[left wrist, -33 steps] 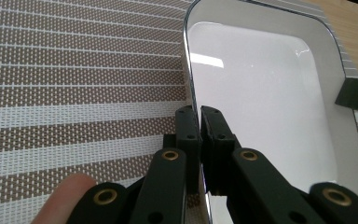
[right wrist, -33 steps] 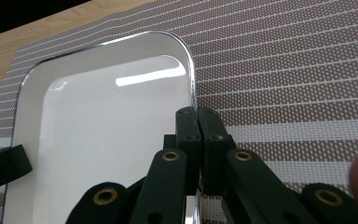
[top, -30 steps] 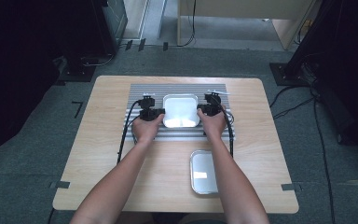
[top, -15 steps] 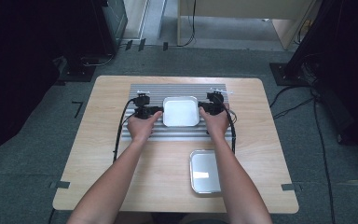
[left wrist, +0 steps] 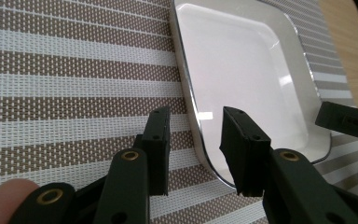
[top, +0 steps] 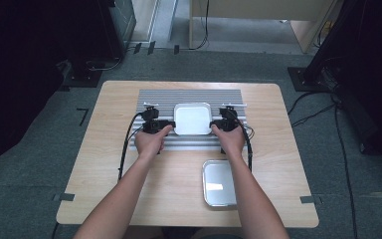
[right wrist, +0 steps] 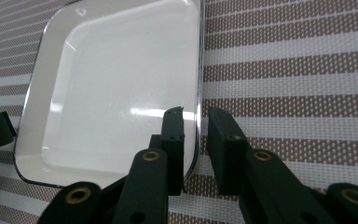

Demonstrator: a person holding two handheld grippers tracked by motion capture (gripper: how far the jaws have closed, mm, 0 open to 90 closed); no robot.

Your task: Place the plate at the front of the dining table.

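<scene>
On the striped mat (top: 154, 99) sits the white plate (top: 192, 118). We keep our left gripper (left wrist: 196, 144) and right gripper (right wrist: 196, 140) slightly open astride its rim, not squeezing, jaws just now closing a little.

Wooden table (top: 129, 199): striped mat (top: 189, 97) at far middle, metal tray (top: 219, 183) near right.

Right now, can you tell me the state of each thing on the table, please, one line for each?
White square plate: flat on the striped mat, empty, its rim between both grippers' jaws.
Grey striped woven placemat: spread flat on the table.
Shiny metal tray: flat on the bare wood, empty, apart from the mat.
Left gripper: jaws open astride the plate's rim, just been opening.
Right gripper: jaws open astride the opposite rim, just been opening.
</scene>
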